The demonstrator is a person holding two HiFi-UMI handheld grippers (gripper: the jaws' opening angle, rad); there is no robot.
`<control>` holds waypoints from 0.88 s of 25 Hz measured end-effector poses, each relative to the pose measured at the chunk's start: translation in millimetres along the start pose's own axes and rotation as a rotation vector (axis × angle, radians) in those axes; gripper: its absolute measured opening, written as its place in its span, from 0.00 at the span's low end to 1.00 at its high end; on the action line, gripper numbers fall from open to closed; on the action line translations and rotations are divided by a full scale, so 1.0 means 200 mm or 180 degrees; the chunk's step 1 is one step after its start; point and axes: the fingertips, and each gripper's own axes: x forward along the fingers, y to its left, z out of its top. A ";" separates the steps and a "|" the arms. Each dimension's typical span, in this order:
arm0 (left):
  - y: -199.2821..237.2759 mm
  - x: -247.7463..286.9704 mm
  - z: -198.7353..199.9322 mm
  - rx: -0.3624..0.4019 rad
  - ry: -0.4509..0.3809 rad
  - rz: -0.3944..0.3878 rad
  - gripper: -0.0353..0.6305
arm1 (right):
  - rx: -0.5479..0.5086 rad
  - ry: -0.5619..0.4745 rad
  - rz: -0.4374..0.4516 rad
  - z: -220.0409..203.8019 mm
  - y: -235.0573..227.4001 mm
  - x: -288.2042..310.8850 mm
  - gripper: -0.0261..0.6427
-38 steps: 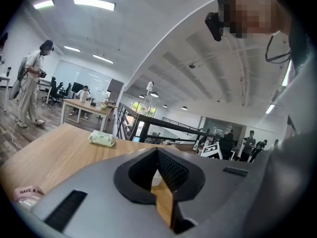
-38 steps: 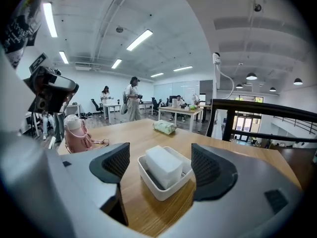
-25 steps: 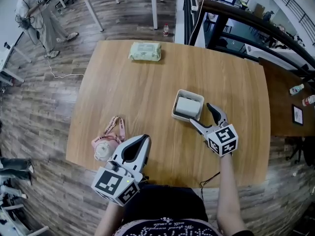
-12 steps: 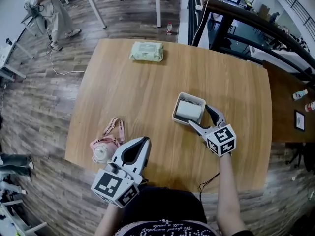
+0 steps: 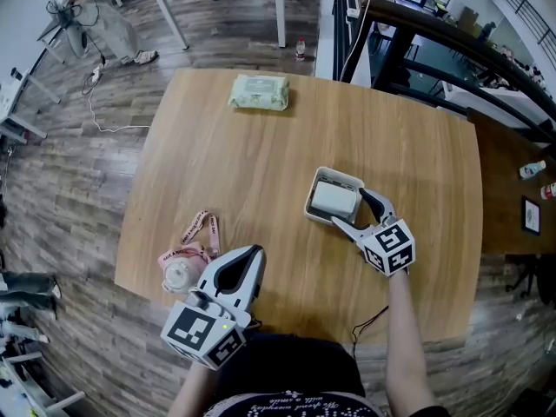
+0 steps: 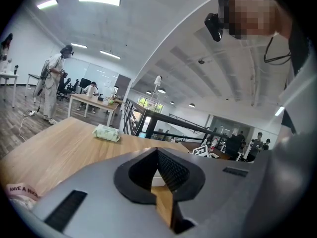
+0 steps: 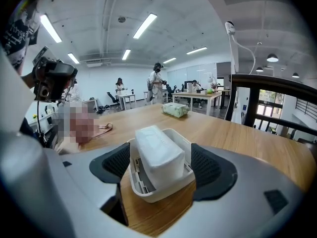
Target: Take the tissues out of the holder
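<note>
The holder [image 5: 340, 174] sits on the bench [image 5: 243, 163] with the tissues [image 5: 334, 200] in it. A packet [image 5: 258, 92] lies far behind-left of the holder and a mask [image 5: 181, 266] lies near-left. The right gripper [image 5: 349, 207] straddles the holder's near end.

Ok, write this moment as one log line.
right gripper: jaws open around holder | tissues: in holder | left gripper: jaws shut, empty

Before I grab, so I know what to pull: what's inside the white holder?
A white tissue pack sits in the holder, sticking above its rim. Whatever lies under it is covered.
</note>
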 end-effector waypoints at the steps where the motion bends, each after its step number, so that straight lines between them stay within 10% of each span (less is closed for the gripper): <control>1: 0.00 0.00 0.00 -0.0002 0.0004 0.0001 0.06 | 0.0001 0.0000 0.0006 0.00 0.00 0.01 0.59; 22: 0.03 0.02 -0.02 -0.0049 0.0061 0.0025 0.06 | -0.0193 0.0145 0.0259 -0.06 -0.01 0.15 0.59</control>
